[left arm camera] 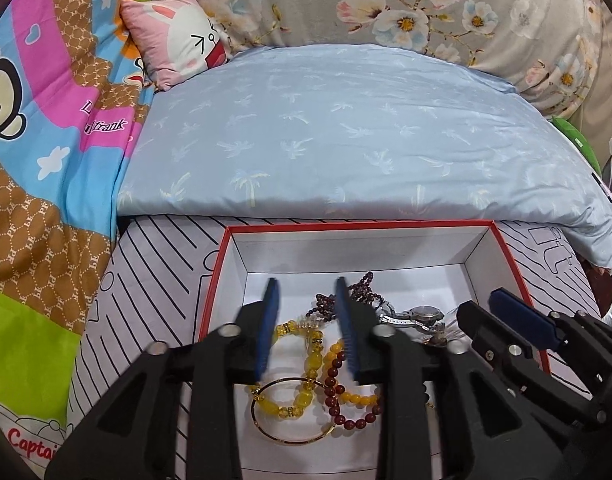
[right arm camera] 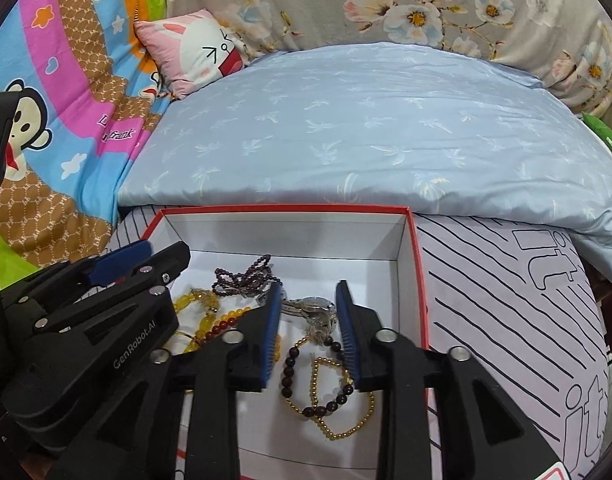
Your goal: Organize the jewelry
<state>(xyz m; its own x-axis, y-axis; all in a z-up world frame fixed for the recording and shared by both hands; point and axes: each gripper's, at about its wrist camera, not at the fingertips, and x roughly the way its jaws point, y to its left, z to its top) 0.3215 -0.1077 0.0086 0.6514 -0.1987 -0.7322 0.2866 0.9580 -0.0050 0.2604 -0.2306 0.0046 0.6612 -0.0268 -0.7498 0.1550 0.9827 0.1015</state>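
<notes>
All the visible jewelry already lies loose inside the red-rimmed box [left arm camera: 482, 248], still unsorted; the left hand-held gripper [left arm camera: 308, 328] and right hand-held gripper [right arm camera: 310, 332] hover agape, empty.

Left gripper [left arm camera: 308, 328]: matte black plastic frame w/ triangular cut-outs, round silver pins at the pivots, two fingers [left arm camera: 268, 328] faced w/ ribbed blue pads. Right gripper [right arm camera: 308, 332]: same build, black arms, silver pins, blue ribbed pads. Seen from the right wrist cam, the left unit's side carries pale "GenRobot.AI" lettering plus small screws. No skin or sleeves visible.
</notes>
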